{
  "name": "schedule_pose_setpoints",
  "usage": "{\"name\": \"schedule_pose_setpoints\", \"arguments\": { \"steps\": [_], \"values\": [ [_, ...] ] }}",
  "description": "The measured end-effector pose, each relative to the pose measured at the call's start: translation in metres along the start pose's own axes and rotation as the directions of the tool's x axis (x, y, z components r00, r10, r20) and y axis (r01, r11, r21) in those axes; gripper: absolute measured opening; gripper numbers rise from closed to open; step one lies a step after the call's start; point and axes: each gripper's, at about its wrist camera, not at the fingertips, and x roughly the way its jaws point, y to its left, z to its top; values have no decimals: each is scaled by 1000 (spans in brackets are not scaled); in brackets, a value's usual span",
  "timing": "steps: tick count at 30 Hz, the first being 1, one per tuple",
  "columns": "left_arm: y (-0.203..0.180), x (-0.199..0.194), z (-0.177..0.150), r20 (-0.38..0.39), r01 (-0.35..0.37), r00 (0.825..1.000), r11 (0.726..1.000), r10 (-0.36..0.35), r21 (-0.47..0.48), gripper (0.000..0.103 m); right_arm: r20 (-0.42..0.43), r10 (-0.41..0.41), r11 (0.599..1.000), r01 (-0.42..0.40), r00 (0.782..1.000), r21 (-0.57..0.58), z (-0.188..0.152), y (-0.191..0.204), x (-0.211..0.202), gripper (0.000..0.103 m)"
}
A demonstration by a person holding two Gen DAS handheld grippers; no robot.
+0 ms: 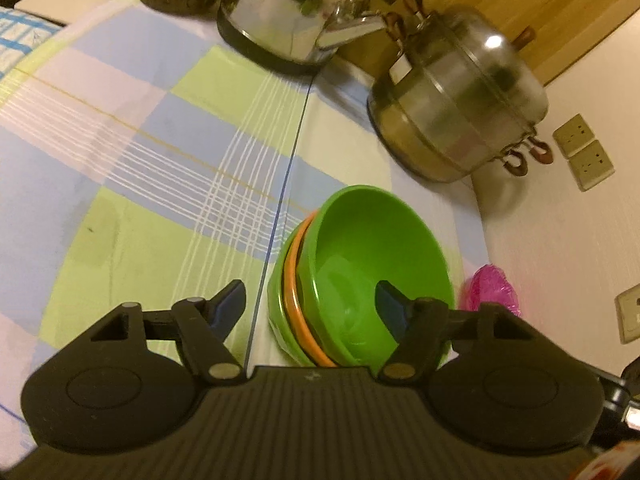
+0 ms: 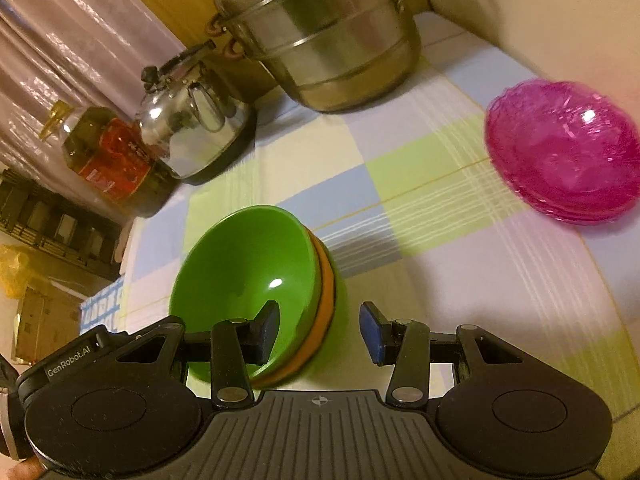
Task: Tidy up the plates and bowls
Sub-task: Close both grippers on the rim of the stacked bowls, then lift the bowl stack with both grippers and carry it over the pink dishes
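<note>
1. Left wrist view: I see my left gripper (image 1: 310, 308) released, jaws wide, straddling the near rim of the bowl stack (image 1: 356, 276). One fingertip hangs inside the top green bowl (image 1: 372, 248) and the other is outside over the checked cloth (image 1: 120, 152); I see no pad pressing, so nothing is grasped. The stack sits at about 5 o'clock of the picture. I judge the jaws stand so in order to pinch the wall of the stack.

2. Same view: the bowls are nested, with an orange bowl (image 1: 294, 280) between green ones. The stack looks tilted here, its mouth opening toward 1 o'clock, where the steel steamer pot (image 1: 460, 104) stands. A bowl is round, so there is no real long axis, only the stacking axis.

3. Right wrist view: my right gripper (image 2: 320, 332) is also released, half wide, one finger inside the green bowl and one outside, not clenched on it. The stack is at 7 o'clock.

4. Same view: the pink plates (image 2: 560, 148) lie well apart at 2 o'clock, the kettle (image 2: 192, 120) at 10 o'clock.
</note>
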Motion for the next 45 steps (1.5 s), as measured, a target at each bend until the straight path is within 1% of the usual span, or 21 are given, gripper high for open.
{"name": "schedule_pose_setpoints", "arguments": {
  "steps": [3,5,7,10,14,19,27,29,33,37,45],
  "values": [
    [3,14,4,-24,-10,1000,1000,9,-15,65,-42,-4,1000,4,999,-3,4,0,20,45],
    [3,22,6,-37,-17,999,1000,17,-16,60,-59,-13,1000,13,998,-3,5,-1,30,45],
    [3,29,6,-51,-17,999,1000,16,-11,53,-73,-19,1000,19,997,3,5,-2,38,45],
    [3,35,7,-64,-19,998,1000,18,-8,52,-94,-11,1000,12,995,15,5,-4,48,45],
    [3,40,9,-75,-20,997,1000,20,-3,50,-110,-19,1000,20,994,9,6,-3,56,45],
    [1,44,9,-84,-31,996,999,32,16,39,-123,-35,999,35,992,5,5,-2,63,45],
    [0,47,9,-96,-35,995,999,38,31,27,-133,-45,999,45,990,3,3,1,67,44],
    [-1,47,9,-96,-39,994,999,43,37,28,-131,-48,999,49,990,3,3,2,68,44],
    [-3,48,9,-99,-48,994,998,53,51,27,-130,-75,997,74,989,-6,3,2,69,32],
    [-9,48,8,-98,-70,992,993,80,97,26,-125,-78,997,78,989,-10,2,1,68,30],
    [-18,45,4,-98,-74,991,988,88,138,26,-111,-86,996,87,990,5,-3,-1,60,28]
  ]
}}
